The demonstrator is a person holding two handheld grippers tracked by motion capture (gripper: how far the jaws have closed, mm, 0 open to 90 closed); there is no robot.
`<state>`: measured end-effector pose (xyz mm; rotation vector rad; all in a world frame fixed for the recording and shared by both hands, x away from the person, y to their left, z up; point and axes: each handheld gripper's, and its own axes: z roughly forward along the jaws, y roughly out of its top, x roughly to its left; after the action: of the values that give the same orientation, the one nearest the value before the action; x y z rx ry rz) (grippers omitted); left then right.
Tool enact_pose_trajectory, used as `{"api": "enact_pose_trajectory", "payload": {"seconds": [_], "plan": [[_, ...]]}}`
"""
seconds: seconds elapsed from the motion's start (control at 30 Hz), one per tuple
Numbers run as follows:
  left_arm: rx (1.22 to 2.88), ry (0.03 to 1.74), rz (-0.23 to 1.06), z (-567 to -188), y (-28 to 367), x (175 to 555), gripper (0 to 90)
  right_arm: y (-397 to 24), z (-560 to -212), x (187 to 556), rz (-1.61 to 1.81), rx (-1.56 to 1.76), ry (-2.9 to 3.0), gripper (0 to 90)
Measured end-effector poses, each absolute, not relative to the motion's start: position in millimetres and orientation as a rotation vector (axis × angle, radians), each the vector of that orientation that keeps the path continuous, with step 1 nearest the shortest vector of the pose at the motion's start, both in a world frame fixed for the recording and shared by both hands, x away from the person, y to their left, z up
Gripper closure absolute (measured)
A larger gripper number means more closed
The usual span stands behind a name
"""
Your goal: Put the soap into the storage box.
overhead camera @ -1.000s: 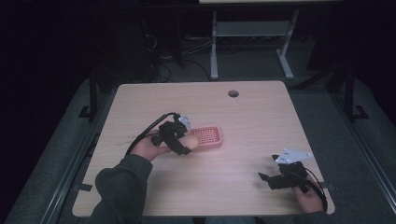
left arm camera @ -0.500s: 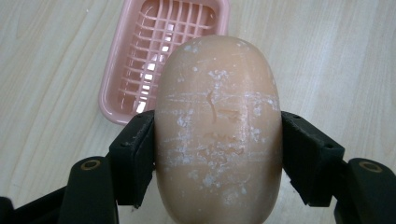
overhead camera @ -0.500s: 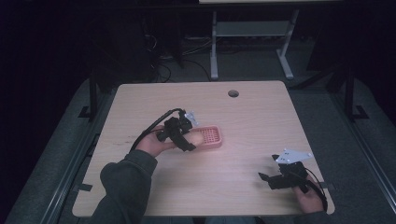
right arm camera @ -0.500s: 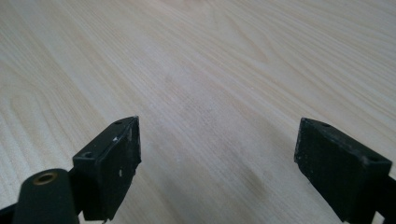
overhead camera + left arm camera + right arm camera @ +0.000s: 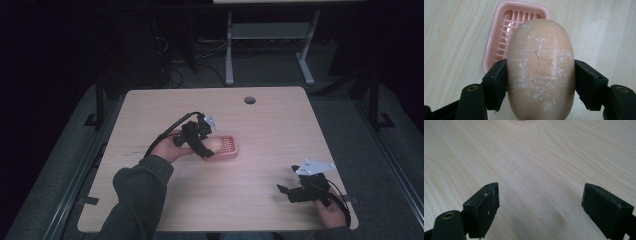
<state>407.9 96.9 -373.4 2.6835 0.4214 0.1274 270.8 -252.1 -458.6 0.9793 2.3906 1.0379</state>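
1. The wooden bench (image 5: pixel 270 150) carries the work; beneath the right tongs it lies bare, and those tongs rest low at its near corner
2. The pink slatted soap dish (image 5: pixel 499 35) sits on the bench just ahead of and below the left tongs (image 5: pixel 540 75), its grid empty as far as can be seen
3. The left tongs are clenched on a tan bar of soap (image 5: pixel 540 67), gripped across its waist, the bar held above the bench with its far end overlapping the dish's near rim
4. The right tongs (image 5: pixel 540 207) stand released, jaws wide apart and holding nothing, well apart from the dish
5. Step in hand, as I judge it: carrying the soap to the dish. The next move calls for easing the bar forward over the grid, lowering it flat, then letting the jaws part
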Motion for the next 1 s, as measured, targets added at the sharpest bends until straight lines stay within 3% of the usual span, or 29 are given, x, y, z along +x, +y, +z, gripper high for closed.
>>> {"api": "enact_pose_trajectory", "payload": {"seconds": [1.0], "plan": [[2.682,0.438,0.078,-389,77,433,32.5,-254,-459,271,1.049,0.983,2.385,14.2]]}}
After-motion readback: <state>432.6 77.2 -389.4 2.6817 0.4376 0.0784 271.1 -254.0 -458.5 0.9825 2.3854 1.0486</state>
